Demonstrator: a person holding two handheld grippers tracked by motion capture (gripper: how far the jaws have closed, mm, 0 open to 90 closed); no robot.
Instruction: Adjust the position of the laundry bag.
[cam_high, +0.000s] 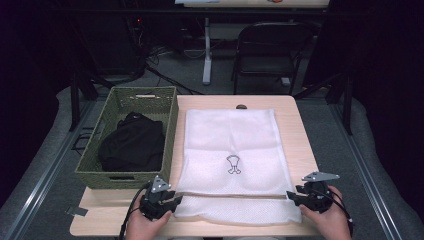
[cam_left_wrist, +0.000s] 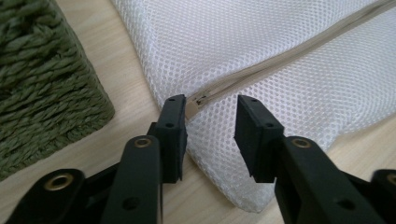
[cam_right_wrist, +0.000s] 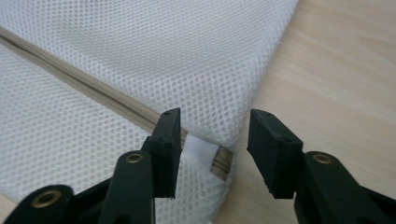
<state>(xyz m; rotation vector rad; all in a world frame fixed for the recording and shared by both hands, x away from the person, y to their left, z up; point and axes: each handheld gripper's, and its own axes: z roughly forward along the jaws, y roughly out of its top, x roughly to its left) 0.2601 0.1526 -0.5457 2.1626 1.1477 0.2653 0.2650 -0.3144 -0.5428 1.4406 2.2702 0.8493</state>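
Green woven rectangular basket (cam_high: 172, 131) sits at the left edge of the light wood counter (cam_high: 297, 131), overhanging it, long side running toward the far edge. Inside it lies a crumpled black cloth (cam_high: 133, 142), filling most of the bottom. Small dark round knob (cam_high: 241, 106) at the counter's far edge, near the middle. Beyond the far edge, on grey floor: black folding chair (cam_high: 267, 47), white desk leg (cam_high: 207, 50), tangled black cables (cam_high: 155, 55).

The high view looks down from above; both gripper views sit close, sharing the mesh bag (cam_high: 230, 155) (cam_left_wrist: 280, 56) (cam_right_wrist: 140, 60) zipper.
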